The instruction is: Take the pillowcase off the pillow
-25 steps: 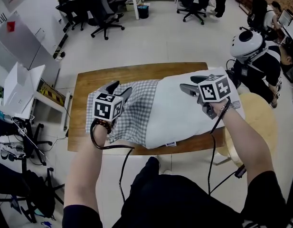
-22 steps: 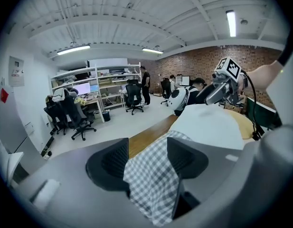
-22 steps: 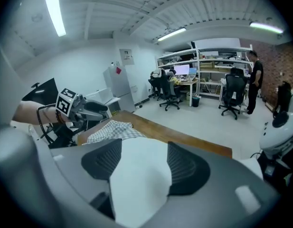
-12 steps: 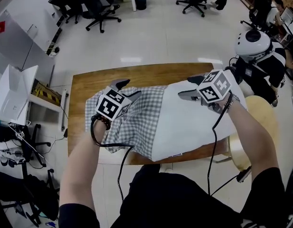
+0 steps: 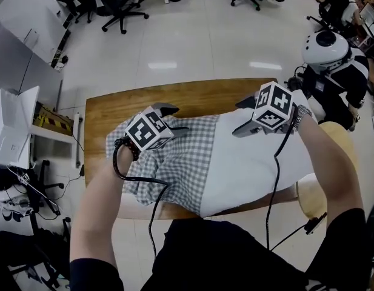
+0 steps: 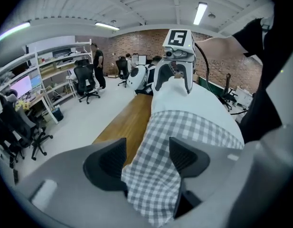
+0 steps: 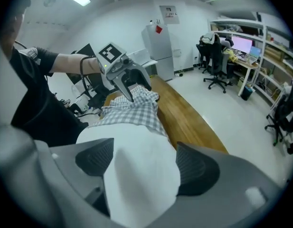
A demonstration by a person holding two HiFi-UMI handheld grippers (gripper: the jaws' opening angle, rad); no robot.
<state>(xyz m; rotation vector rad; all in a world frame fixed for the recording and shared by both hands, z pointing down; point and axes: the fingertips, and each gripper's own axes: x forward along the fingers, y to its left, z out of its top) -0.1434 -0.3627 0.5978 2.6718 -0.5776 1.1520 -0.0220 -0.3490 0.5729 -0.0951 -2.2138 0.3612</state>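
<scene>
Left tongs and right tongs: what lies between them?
Head view: the checked pillowcase meeting the bare white pillow. Both have just been opening: the left tongs around pillowcase cloth, the right tongs around the pillow.

We see a wooden table (image 5: 132,105) standing on a pale, shiny floor (image 5: 193,41), its long sides running left to right. Bare wood shows along the far edge and at the left end. One white pillow (image 5: 253,162) lies directly on the top and covers the right half. A grey-and-white checked pillowcase (image 5: 180,156) sheathes its left part and lies rumpled toward the table's left end, stopping short of that edge. At the near side the pillow seems to overhang the table's edge slightly, though we cannot tell for certain.
</scene>
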